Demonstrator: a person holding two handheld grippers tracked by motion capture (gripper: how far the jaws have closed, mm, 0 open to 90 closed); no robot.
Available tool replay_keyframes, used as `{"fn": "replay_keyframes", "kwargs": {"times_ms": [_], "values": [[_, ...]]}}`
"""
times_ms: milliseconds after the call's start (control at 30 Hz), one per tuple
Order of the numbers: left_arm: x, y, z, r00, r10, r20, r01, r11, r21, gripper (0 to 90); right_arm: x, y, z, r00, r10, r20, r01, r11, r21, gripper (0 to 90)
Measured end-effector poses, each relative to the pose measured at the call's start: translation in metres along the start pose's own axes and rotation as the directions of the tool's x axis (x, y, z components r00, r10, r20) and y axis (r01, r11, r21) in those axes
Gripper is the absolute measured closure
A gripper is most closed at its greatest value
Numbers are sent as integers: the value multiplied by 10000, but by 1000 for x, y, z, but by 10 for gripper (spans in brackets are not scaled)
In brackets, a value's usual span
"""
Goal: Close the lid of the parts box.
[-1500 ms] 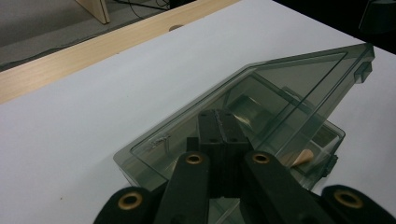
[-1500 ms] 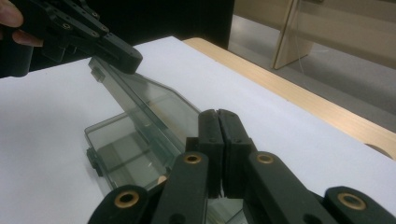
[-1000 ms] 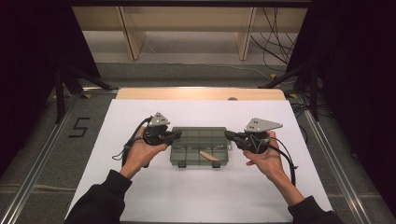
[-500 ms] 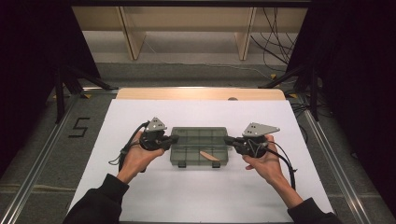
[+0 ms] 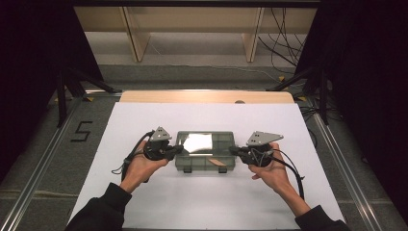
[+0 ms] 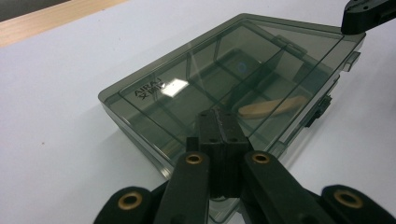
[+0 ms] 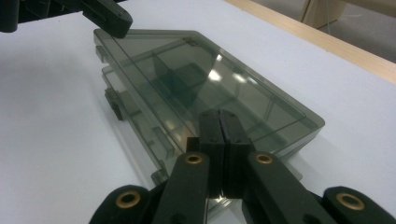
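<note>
A smoky see-through compartment box (image 5: 211, 144) lies in the middle of the white table top, latches facing the person. A small tan wooden piece (image 5: 219, 162) rests in a near right compartment, also seen through the lid (image 6: 271, 106). My left gripper (image 5: 180, 149) is shut, its joined tips (image 6: 219, 116) lying on the lid at the box's left end. My right gripper (image 5: 232, 150) is shut too, tips (image 7: 219, 116) on the lid at the right end. In the right gripper view the lid (image 7: 187, 70) sits slightly raised over the base along the latch side.
The white sheet (image 5: 144, 202) covers the table, with a bare wooden strip (image 5: 207, 97) along the far edge. Beyond it stand wooden shelf legs (image 5: 137, 38) and loose cables (image 5: 284, 33). A "5" mark (image 5: 81, 131) is on the floor at left.
Both hands have drifted slightly toward the near edge with the tips still at the box ends. A bright glare now shows on the lid.
</note>
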State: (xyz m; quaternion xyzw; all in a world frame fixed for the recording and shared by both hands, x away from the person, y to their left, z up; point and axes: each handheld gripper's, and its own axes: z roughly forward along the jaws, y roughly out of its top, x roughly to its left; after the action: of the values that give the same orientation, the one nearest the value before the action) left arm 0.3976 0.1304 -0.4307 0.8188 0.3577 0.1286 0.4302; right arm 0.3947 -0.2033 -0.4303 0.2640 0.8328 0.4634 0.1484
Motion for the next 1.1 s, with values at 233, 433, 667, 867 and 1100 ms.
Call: {"fn": "replay_keyframes", "kwargs": {"times_ms": [233,433,667,867,1100], "values": [[1,-5,2,10000,-2,25,2,10000,39,897,-1,-5,4,10000,3,-37,-3,9997,242,895],[0,-12,7,10000,50,61,-51,9998,181,897,0,-9,8,10000,-56,-55,58,9991,416,895],[-1,-15,10,9999,115,83,-118,9994,322,897,-1,-13,11,9999,-38,-94,43,9980,638,894],[-1,-16,12,9994,329,51,-331,9987,398,897,-1,-15,15,9999,-102,-133,113,9964,844,894],[-2,-17,13,9998,189,100,-194,9988,445,897,-1,-16,16,9998,-145,-122,156,9957,910,894]]}}
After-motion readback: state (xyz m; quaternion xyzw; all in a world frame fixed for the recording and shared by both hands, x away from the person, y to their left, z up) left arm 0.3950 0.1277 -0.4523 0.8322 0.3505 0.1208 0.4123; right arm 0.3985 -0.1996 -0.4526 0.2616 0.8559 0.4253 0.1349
